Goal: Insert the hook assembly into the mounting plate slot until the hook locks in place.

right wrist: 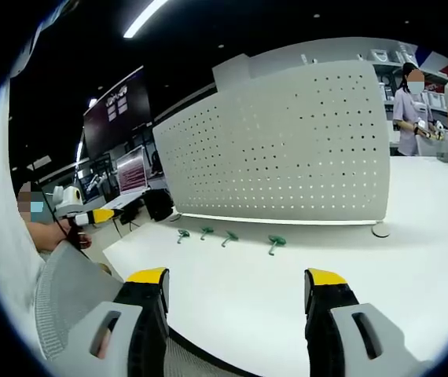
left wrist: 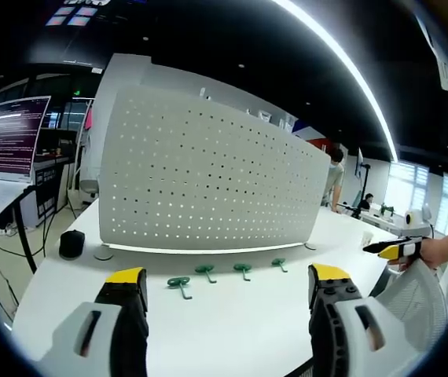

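Both tools, left (left wrist: 228, 294) and right (right wrist: 237, 298), gape wide, empty. Four hooks (left wrist: 180, 283) lie on table (left wrist: 232, 330) before pegboard (left wrist: 208, 173). Likely light, stiff plastic; pinch the stem.

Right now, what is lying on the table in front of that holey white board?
Four green hooks lie in a row on the white table before the pegboard, which hides whatever is behind it.

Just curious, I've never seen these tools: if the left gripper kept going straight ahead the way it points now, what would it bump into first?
Probably the green hooks on the table, then the pegboard; depth is uncertain.
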### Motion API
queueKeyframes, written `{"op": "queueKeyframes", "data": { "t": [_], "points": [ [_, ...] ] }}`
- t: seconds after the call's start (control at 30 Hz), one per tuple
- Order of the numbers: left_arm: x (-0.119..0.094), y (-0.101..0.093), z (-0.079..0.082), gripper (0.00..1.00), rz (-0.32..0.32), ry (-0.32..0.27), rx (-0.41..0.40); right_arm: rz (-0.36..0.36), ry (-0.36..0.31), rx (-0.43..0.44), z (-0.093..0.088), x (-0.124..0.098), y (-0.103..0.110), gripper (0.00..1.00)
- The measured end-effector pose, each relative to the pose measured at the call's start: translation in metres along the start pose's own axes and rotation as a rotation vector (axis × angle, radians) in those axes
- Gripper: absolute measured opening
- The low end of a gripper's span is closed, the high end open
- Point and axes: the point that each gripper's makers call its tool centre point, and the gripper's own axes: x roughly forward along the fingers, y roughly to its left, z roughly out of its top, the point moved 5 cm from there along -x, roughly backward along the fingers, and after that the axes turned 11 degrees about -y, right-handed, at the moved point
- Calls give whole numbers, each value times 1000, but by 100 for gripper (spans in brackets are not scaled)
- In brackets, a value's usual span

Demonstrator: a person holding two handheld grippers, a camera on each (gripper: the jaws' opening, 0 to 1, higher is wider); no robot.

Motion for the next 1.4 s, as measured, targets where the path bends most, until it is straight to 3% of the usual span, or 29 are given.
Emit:
{"op": "queueKeyframes", "data": {
  "t": [0.97, 1.27, 1.4],
  "points": [
    [5, -1, 0, 84, -35, 18, -4, -9, -4, 4, 1, 7, -2, 68],
    [14, -1, 7, 81, -107, 72, 50, -5, -6, 3, 2, 11, -1, 67],
    [21, 3, 6, 81, -174, 138, 88, 1, -4, 0, 2, 13, 0, 67]
  ]
}}
